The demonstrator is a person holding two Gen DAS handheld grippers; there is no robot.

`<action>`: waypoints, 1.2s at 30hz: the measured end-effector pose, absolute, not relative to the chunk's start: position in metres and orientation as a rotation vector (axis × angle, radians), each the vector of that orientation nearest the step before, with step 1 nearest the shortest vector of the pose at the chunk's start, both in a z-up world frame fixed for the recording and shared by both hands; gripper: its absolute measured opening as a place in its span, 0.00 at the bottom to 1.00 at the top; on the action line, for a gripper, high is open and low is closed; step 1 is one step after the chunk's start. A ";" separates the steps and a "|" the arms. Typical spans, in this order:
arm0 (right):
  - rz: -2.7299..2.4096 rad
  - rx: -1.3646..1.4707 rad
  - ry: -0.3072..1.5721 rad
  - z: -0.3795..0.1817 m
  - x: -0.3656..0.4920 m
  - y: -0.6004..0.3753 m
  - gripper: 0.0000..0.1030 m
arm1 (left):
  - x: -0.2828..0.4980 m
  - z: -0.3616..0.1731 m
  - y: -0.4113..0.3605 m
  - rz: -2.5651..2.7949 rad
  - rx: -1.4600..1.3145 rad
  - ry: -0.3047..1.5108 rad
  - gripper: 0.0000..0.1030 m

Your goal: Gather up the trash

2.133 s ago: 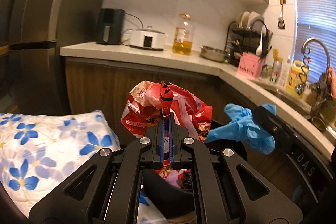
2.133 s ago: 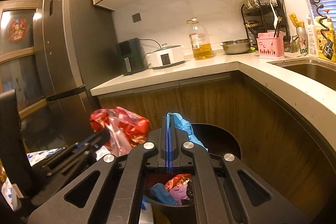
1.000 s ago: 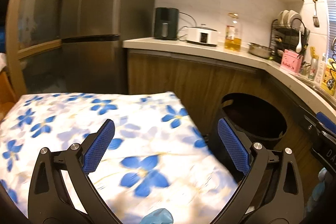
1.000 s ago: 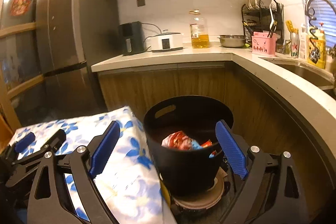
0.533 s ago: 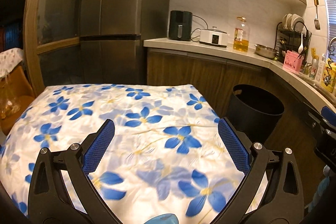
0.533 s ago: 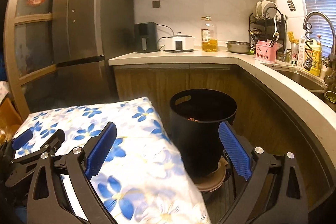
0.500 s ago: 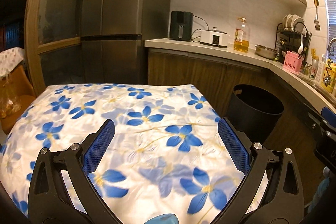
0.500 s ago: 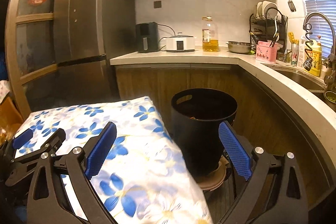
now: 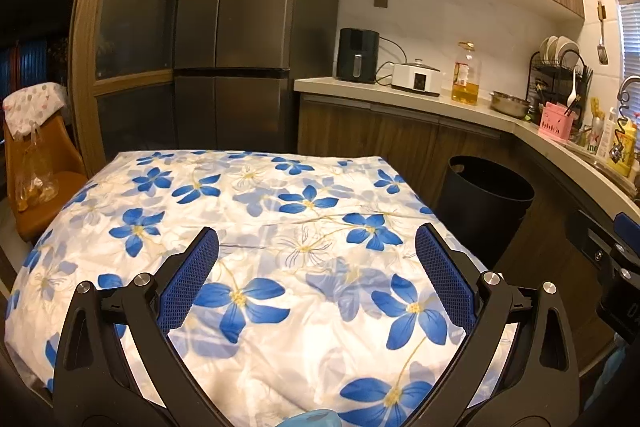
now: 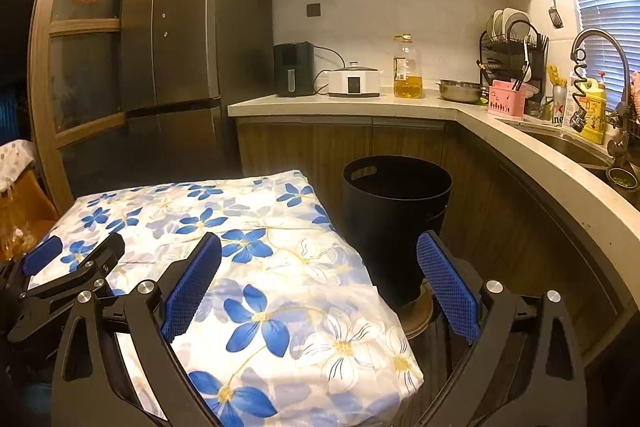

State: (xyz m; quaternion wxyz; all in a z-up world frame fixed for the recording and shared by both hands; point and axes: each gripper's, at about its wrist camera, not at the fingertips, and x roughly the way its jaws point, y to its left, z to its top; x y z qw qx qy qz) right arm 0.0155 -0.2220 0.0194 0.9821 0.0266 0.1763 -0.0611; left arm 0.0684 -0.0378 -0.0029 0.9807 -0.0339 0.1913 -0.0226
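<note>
A black round trash bin (image 10: pixel 396 211) stands on the floor between the table and the curved counter; it also shows in the left wrist view as the bin (image 9: pixel 486 201). Its contents are hidden from here. My left gripper (image 9: pixel 316 275) is open over the flowered tablecloth (image 9: pixel 260 211), holding nothing. My right gripper (image 10: pixel 318 275) is open too, above the table's right corner with the bin just beyond it. The left gripper (image 10: pixel 68 267) appears at the lower left of the right wrist view. A bit of blue glove (image 9: pixel 310 419) peeks in at the bottom edge.
A dark fridge (image 9: pixel 240 39) stands behind the table. The counter (image 10: pixel 520 143) carries an air fryer (image 10: pixel 294 69), a cooker, an oil bottle (image 10: pixel 407 67), a dish rack and a sink with a tap (image 10: pixel 598 67). An orange chair (image 9: pixel 36 163) with a bag stands at the left.
Both grippers have let go of the red bag and the blue glove over the bin, opened, and drawn back and up; the bin now sits farther away.
</note>
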 end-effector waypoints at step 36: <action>-0.103 0.055 0.309 0.035 -0.014 -0.207 0.92 | 0.031 0.009 -0.025 -0.070 -0.082 0.341 0.94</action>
